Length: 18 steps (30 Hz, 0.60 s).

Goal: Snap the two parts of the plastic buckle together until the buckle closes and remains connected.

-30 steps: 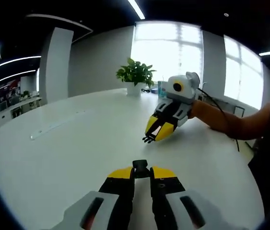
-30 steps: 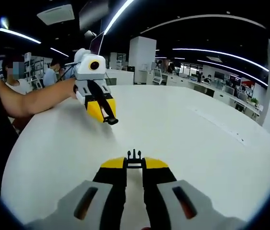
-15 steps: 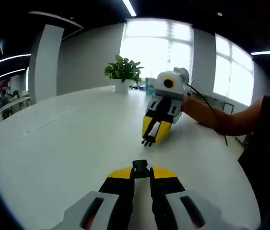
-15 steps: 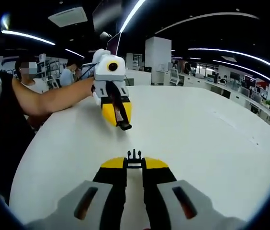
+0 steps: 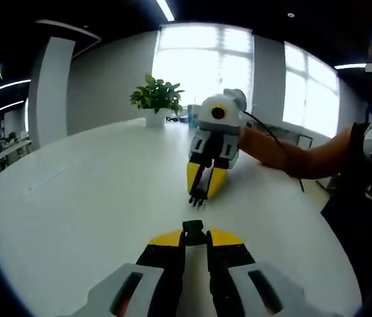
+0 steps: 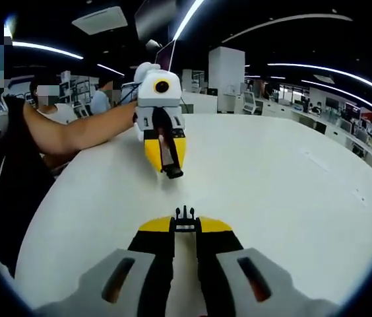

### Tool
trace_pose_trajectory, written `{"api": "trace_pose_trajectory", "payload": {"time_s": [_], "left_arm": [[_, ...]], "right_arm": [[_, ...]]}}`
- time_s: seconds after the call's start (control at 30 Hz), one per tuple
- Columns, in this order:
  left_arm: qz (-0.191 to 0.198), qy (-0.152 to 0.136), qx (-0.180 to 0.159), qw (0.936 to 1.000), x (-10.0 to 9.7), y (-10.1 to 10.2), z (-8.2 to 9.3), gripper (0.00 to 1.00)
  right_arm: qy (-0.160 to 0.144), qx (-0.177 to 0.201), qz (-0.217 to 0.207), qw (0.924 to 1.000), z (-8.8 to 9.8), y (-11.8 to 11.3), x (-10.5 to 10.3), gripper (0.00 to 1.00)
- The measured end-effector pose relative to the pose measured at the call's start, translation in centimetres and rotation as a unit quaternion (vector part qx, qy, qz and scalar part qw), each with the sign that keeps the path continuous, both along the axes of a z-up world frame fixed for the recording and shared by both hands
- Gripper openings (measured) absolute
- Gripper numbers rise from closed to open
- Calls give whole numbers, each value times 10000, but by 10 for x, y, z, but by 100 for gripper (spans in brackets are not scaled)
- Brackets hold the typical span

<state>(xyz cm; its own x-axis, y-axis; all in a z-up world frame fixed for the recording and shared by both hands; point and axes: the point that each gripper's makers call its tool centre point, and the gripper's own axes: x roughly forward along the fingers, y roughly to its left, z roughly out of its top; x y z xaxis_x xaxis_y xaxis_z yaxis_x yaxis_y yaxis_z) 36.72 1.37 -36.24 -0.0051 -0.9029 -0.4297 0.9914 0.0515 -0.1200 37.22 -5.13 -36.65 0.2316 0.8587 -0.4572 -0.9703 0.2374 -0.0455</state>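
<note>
Both grippers are hovering over a smooth, rounded white bench [image 5: 93, 198]. The left gripper [image 5: 195, 232] is pinching the blocky black socket half of the buckle [image 5: 194, 229] between its yellow-tipped fingers, and the right gripper [image 6: 185, 219] is clamping the pronged black half [image 6: 185, 213] (glossy plastic, no readable markings). The two halves are pointing at each other, well apart. A leafy potted plant [image 5: 155, 100] is sitting at the bench's far edge.
</note>
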Motion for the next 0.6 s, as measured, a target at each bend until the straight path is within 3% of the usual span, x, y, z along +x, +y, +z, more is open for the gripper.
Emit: {"api": "trace_pose_trajectory", "payload": {"time_s": [0.27,0.6], "left_arm": [[-220,-3,142,9997,-8,0,-7,11],[-398,0,67,9992,-14,-1,-5,11]], "right_arm": [[36,28,199,9998,0,4,-8,11],[105,28,418,9991,-1,9,-18,11]]}}
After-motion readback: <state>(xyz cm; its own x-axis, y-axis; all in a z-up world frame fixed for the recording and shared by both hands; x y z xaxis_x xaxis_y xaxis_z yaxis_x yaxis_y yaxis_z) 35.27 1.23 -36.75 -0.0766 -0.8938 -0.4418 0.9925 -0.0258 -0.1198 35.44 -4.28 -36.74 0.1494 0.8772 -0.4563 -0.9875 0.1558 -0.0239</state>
